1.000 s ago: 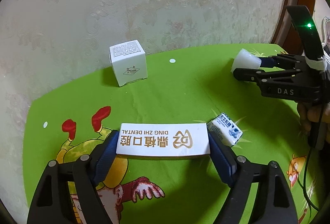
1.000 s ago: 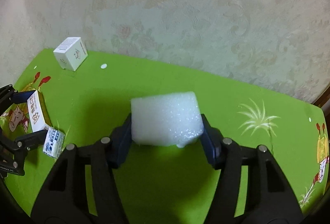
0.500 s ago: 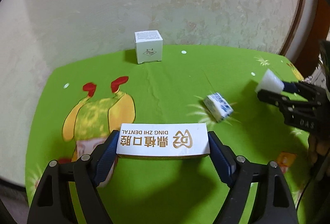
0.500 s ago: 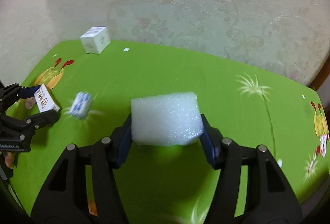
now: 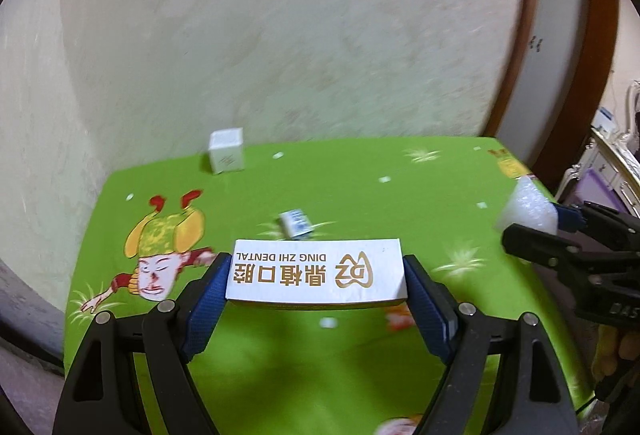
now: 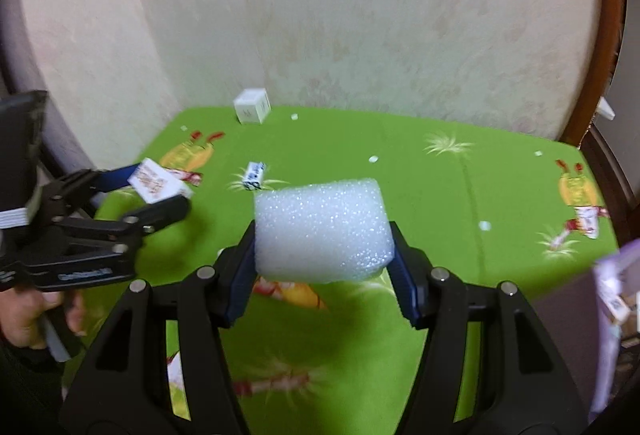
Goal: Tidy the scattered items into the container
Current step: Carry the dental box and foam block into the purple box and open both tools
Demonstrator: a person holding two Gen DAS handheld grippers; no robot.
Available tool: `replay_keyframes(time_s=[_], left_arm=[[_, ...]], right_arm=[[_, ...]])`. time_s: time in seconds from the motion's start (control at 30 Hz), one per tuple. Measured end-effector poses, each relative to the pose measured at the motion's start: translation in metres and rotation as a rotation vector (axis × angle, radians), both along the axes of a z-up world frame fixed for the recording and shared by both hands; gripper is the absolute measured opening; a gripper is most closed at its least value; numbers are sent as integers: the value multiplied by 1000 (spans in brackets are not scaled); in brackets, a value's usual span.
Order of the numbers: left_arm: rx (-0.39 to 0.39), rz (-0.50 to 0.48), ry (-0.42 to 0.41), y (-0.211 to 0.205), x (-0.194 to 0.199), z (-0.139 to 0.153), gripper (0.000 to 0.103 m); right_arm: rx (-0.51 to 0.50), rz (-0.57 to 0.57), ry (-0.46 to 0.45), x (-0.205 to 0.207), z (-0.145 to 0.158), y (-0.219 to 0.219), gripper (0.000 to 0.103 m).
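My left gripper (image 5: 316,299) is shut on a long white box with gold "DING ZHI DENTAL" print (image 5: 316,273), held above the green cloth (image 5: 360,187); the box also shows in the right wrist view (image 6: 158,182). My right gripper (image 6: 323,263) is shut on a white foam block (image 6: 322,229), also held above the cloth; the block shows at the right edge of the left wrist view (image 5: 528,209). A small blue-and-white packet (image 5: 296,222) (image 6: 254,175) lies mid-table. A white cube box (image 5: 227,151) (image 6: 252,105) stands at the far edge by the wall.
The green cartoon-printed cloth covers a small table against a cream wall (image 5: 280,35). A brown wooden frame (image 5: 520,35) rises at the right. A pale purple container edge (image 6: 612,275) with items inside shows at the lower right of the right wrist view.
Both grippers have pulled back and up from the table with their loads. The table now looks smaller and farther. The purple container edge has come into the right wrist view.
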State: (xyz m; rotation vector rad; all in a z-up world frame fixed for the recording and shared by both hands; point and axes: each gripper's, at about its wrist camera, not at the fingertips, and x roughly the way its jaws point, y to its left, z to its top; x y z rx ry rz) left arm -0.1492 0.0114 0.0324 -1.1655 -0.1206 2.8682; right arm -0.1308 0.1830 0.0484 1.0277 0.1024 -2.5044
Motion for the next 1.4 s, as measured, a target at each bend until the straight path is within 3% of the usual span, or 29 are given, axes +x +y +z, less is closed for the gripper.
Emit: replay_keyframes(time_s=[0.17, 0.33, 0.8, 1.17, 1.3, 1.37, 1.4], left_arm=[[16, -64, 56, 45, 17, 28, 83], [33, -165, 114, 100, 28, 55, 83], [-28, -396, 123, 240, 18, 75, 83], [-72, -482, 100, 288, 11, 62, 83], [-72, -604, 112, 308, 15, 59, 85], [-66, -652, 75, 319, 12, 52, 88], [-65, -649, 68, 321, 12, 50, 88]], right_arm=[[-60, -18, 52, 37, 40, 51, 62], [-53, -75, 101, 63, 64, 105, 62], [0, -257, 100, 72, 62, 207, 62], [2, -309, 80, 66, 53, 243, 62], [-5, -339, 82, 67, 53, 254, 63], [-2, -382, 76, 66, 54, 262, 86], [1, -396, 85, 68, 55, 265, 89]])
